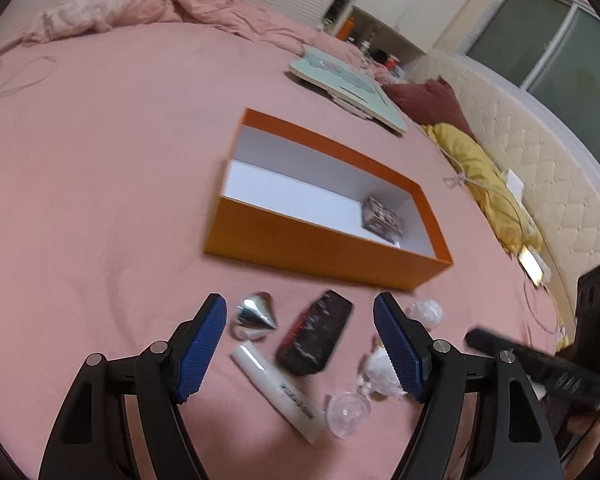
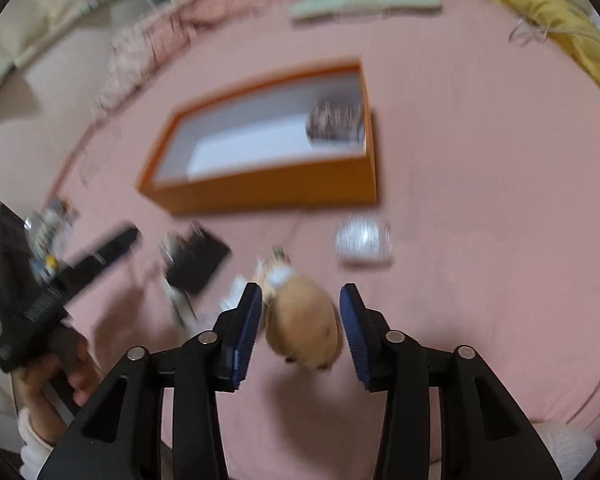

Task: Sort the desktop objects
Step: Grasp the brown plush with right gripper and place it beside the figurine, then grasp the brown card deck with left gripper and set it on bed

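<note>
Clutter's laid out on the pink bedsheet (image 1: 100,160) just in front of my orange box (image 1: 320,248): black case (image 1: 314,334), white tube (image 1: 278,392), silver cone (image 1: 256,314), with left gripper (image 1: 300,344) spread wide over them and right gripper (image 2: 300,332) open around a tan plush toy (image 2: 304,332).

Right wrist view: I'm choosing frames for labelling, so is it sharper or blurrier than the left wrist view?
Right wrist view: blurrier, with the orange box and crumpled clear wrap motion-smeared. Left wrist view: milder blur; the white tube print almost reads. Both: fisheye bending, soft dim light.
</note>
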`<action>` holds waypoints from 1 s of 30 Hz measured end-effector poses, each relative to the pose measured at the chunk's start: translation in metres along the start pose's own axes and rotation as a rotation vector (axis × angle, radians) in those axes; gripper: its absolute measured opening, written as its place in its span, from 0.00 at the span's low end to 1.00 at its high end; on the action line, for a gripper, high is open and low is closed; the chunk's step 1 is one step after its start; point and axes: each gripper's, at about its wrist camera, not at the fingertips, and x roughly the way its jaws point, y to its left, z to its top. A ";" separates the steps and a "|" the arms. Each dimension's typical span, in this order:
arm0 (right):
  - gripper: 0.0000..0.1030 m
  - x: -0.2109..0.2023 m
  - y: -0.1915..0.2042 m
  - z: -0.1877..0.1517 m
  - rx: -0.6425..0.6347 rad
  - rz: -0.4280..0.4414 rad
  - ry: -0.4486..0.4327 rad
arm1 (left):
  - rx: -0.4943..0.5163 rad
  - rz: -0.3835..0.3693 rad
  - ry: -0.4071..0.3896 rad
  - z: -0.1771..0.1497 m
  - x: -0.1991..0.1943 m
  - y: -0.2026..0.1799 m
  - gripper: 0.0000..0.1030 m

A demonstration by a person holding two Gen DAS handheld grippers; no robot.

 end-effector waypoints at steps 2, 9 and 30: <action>0.58 -0.009 -0.009 0.005 0.052 0.065 -0.055 | 0.044 -0.018 0.016 0.001 0.001 -0.012 0.73; 0.59 -0.026 -0.042 0.016 0.275 0.215 -0.203 | 0.294 0.075 0.054 0.051 0.024 -0.079 0.73; 0.59 -0.029 -0.077 0.019 0.452 0.460 -0.182 | 0.365 0.107 0.405 0.100 0.211 -0.125 0.54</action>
